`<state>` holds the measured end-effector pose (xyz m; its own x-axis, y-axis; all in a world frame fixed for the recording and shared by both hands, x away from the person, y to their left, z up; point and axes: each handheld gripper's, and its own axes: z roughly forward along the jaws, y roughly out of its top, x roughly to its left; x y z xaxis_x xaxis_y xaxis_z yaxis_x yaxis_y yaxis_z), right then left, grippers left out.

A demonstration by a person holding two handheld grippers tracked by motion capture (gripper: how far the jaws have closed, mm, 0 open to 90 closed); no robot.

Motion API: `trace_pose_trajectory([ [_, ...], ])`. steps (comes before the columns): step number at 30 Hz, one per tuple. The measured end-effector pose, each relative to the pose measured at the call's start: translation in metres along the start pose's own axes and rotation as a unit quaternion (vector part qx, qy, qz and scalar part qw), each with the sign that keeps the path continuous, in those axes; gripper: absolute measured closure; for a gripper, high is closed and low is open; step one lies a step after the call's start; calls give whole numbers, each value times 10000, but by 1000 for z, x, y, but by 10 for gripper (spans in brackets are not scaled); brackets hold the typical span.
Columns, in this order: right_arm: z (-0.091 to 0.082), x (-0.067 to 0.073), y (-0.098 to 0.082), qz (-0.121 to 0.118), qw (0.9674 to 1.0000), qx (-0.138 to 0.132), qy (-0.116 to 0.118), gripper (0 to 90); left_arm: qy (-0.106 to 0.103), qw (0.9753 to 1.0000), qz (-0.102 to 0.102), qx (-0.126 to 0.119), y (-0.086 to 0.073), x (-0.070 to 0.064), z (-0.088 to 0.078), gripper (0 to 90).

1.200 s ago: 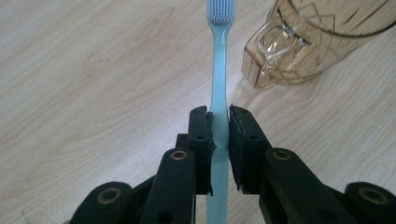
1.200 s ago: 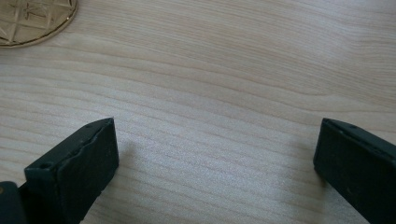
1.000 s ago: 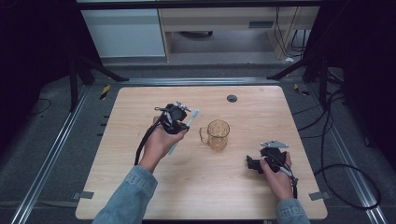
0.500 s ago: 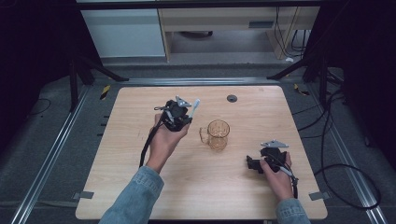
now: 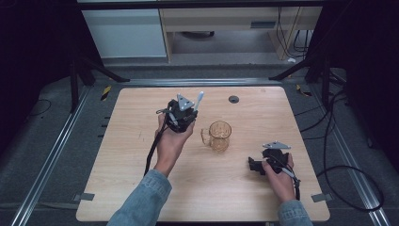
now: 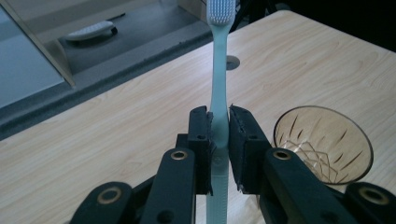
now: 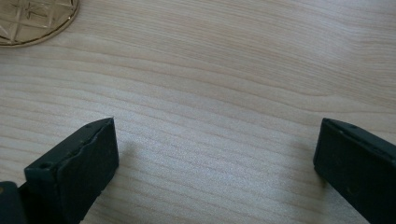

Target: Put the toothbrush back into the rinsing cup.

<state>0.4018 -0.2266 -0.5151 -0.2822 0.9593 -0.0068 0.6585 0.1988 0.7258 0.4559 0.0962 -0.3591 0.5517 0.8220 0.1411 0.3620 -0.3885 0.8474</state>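
Note:
My left gripper (image 5: 188,110) (image 6: 219,126) is shut on a pale green toothbrush (image 6: 218,84) (image 5: 199,100), whose handle is clamped between the pads with the white bristle head pointing up and away. It hovers over the table just left of an amber cut-glass mug (image 5: 219,135) (image 6: 323,142), which stands upright with its handle to the left. My right gripper (image 5: 252,165) (image 7: 215,154) rests low on the wood at the near right, open, with bare table between its jaws. The mug's base (image 7: 32,21) shows at the top left of the right gripper view.
The light wooden table (image 5: 141,188) has a round black cable hole (image 5: 234,99) near its far edge. Beyond the far edge stand a white cabinet (image 5: 127,33) and an open shelf. Black stand legs and cables lie on the floor at both sides.
My left gripper has shifted slightly toward the far side, and the toothbrush has tipped up from slanting toward the mug to pointing more away. The right gripper has not moved.

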Motion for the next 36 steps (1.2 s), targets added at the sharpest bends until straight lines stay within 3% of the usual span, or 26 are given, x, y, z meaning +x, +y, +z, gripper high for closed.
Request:
trace_pose_trajectory([
  [6,0,0,0,3,10000,-1,-3,4,83,9993,49,-369,2,-3,0,790],
  [15,-1,0,0,4,10000,6,30,4,106,9976,25,-686,4,-8,-3,790],
  [22,-1,0,-1,3,10000,3,41,4,200,9937,66,-1100,8,-12,-7,790],
  [32,-1,0,-1,4,10000,4,44,4,184,9897,89,-1415,13,-15,-4,790],
  [36,-1,0,-1,-21,10000,-3,45,6,213,9865,43,-1623,13,-18,-4,790],
])
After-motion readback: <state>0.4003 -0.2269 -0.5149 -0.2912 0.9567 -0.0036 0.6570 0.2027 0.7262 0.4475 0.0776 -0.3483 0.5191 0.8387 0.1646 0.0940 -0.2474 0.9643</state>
